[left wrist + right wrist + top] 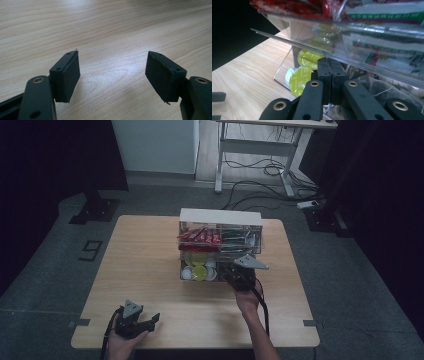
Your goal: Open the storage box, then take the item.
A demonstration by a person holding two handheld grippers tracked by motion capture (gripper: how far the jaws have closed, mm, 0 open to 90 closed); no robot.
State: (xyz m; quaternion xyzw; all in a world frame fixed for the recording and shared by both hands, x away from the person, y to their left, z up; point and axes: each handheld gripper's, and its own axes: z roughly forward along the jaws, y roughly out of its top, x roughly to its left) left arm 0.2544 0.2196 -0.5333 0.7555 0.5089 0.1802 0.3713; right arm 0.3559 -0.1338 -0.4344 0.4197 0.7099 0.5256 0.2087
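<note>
Work centres on the clear organizer point(220, 245) at the middle of the surface point(150, 285), where the right gripper point(239, 276) is pushed into the lower right compartment. In the right gripper view its fingers point(325, 75) are pressed together just under the clear shelf edge; a thin white string hangs below them, but whether anything is pinched cannot be told. Tea bags point(384, 87) lie in that compartment, so the pick seems begun and nothing has yet been carried out. Yellow-lidded capsules point(302, 77) sit in the neighbouring compartment, and red sachets point(200, 238) fill the tray above. The overhanging shelf crowds the way out. The left gripper point(145, 322) rests near the front edge, fingers point(68, 75) spread, empty.
</note>
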